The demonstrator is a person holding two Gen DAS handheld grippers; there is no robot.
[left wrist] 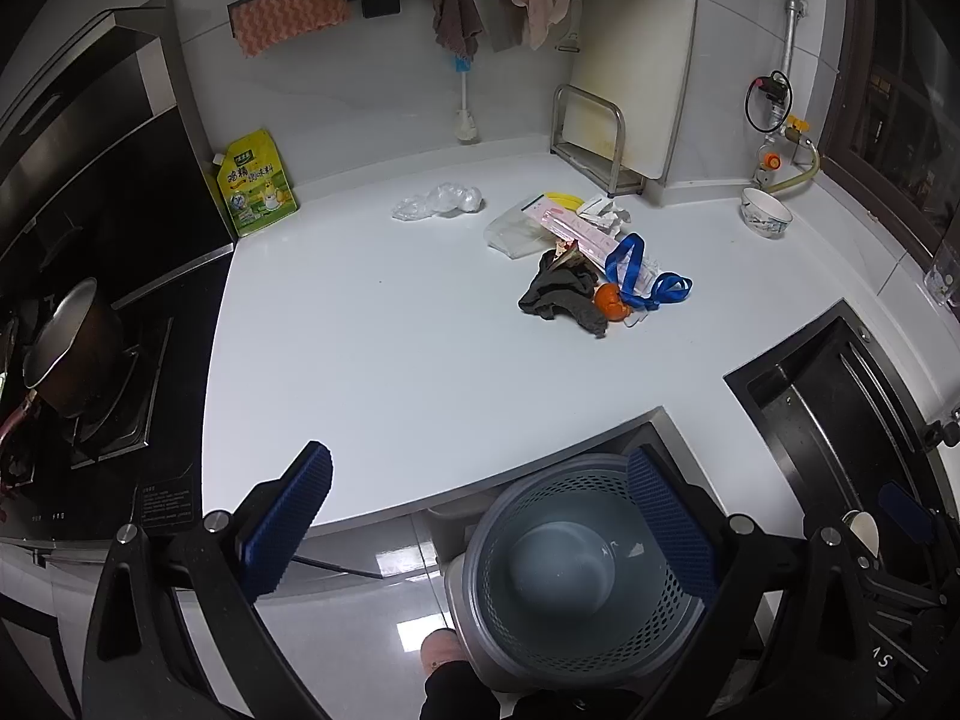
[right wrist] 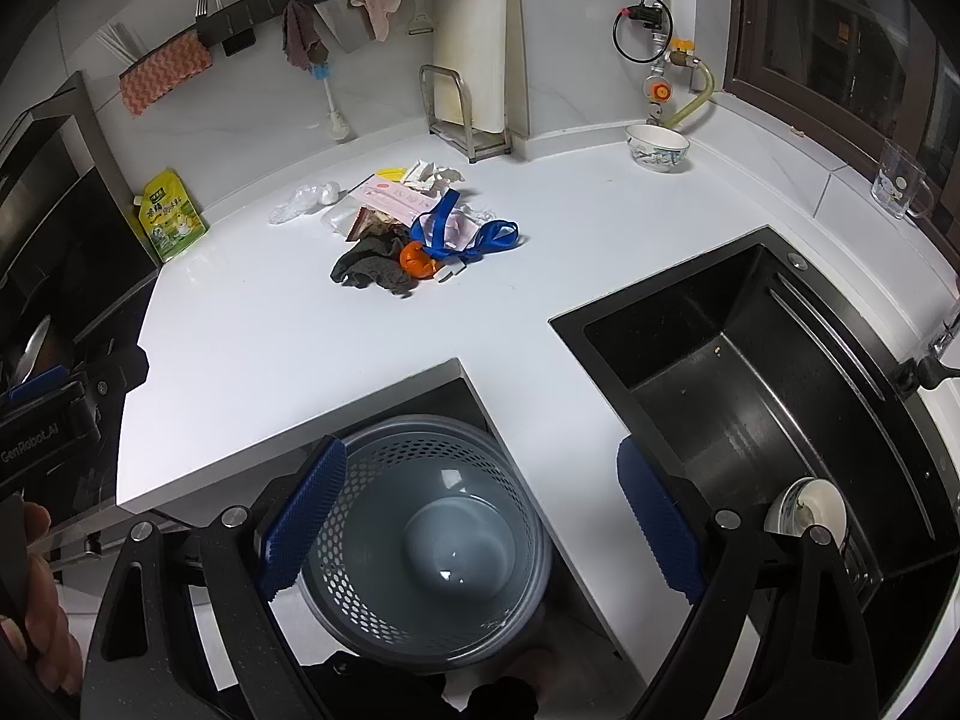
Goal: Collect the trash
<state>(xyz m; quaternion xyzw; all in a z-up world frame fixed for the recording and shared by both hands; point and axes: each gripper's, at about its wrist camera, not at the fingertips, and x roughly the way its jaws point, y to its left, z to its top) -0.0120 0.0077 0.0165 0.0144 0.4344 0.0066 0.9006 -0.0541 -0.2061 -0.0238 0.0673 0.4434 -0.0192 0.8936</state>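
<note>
A pile of trash lies on the white counter [left wrist: 372, 360]: a dark rag [left wrist: 561, 294], an orange peel [left wrist: 609, 301], a blue ribbon [left wrist: 645, 279], a pink packet [left wrist: 570, 228], crumpled paper [left wrist: 603, 213] and a clear plastic bag [left wrist: 438, 199]. The pile also shows in the right wrist view, with the rag [right wrist: 372, 270] and ribbon [right wrist: 474, 234]. A grey perforated bin [left wrist: 576, 564] stands on the floor below the counter edge, empty [right wrist: 432, 540]. My left gripper [left wrist: 480, 522] and right gripper [right wrist: 480, 528] are open, empty, held above the bin, well short of the pile.
A black sink [right wrist: 750, 396] with a bowl [right wrist: 807, 507] in it is at the right. A stove with a pot [left wrist: 66, 354] is at the left. A yellow-green pouch [left wrist: 258, 183], a cutting board rack [left wrist: 600, 138], a bowl [left wrist: 765, 213] and a glass [right wrist: 900, 180] stand along the wall.
</note>
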